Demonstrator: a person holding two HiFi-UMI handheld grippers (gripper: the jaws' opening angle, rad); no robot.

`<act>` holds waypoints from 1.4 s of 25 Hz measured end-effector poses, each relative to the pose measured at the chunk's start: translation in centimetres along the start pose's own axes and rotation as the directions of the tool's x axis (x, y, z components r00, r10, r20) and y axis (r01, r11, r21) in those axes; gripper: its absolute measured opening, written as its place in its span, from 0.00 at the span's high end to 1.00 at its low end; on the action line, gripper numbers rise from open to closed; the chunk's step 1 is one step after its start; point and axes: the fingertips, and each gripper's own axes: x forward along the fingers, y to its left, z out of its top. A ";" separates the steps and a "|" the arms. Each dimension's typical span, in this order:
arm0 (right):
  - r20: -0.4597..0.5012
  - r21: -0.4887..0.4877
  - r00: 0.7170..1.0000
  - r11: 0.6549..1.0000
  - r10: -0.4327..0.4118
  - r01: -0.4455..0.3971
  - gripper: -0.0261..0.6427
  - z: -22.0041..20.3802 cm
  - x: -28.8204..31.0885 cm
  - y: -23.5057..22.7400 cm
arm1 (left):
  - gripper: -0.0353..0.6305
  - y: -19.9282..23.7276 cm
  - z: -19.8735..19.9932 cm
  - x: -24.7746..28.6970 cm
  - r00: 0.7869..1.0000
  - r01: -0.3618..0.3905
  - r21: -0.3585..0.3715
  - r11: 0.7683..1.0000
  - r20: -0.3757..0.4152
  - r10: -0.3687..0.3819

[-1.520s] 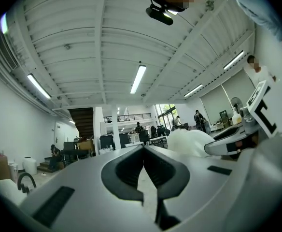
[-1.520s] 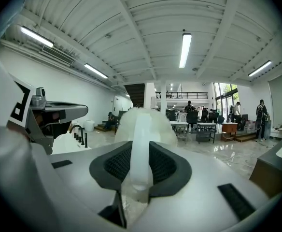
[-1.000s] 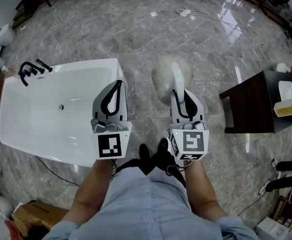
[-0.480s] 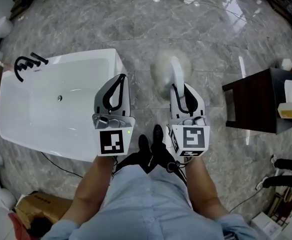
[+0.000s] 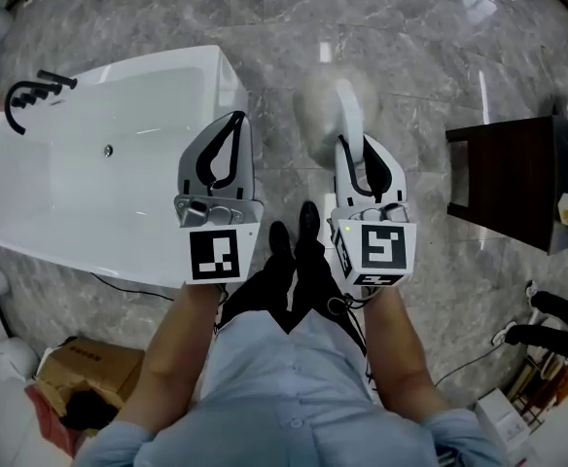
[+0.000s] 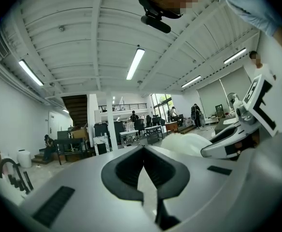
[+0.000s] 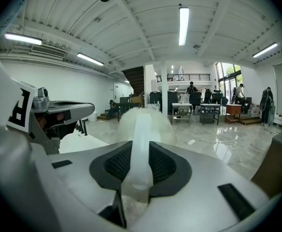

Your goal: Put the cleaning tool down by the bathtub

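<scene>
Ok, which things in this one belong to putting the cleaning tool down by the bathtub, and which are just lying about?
Part of the job:
- cleaning tool, held between the fingers of the right gripper
- bathtub
- floor beside it

Just lying about:
- dark table
- cardboard box
- left gripper, shut and empty

Left forearm, right forearm bare, stretched forward, side by side. My left tool: jaws pressed together, nothing in them. My right tool level with it, jaws clamped on duster handle.
</scene>
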 end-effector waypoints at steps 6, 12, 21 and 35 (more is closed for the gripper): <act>-0.045 0.007 0.999 1.000 0.019 -0.019 0.81 -3.7 2.9 -0.5 | 0.92 -0.6 -4.8 1.7 0.999 0.014 0.003 1.000 -0.044 -0.014; -0.100 0.014 0.994 0.999 0.048 -0.047 0.81 -7.6 4.4 -0.6 | 0.92 -2.1 -9.4 2.3 0.996 0.016 -0.028 0.999 -0.082 -0.018; -0.161 0.032 0.984 0.997 0.076 -0.072 0.81 -13.8 7.3 -1.2 | 0.92 -3.2 -16.0 4.1 0.993 0.009 -0.053 0.999 -0.119 -0.015; -0.256 0.065 0.962 0.994 0.097 -0.083 0.81 -24.3 13.1 -1.3 | 0.92 -3.9 -27.6 6.9 0.987 0.022 -0.089 0.996 -0.159 -0.036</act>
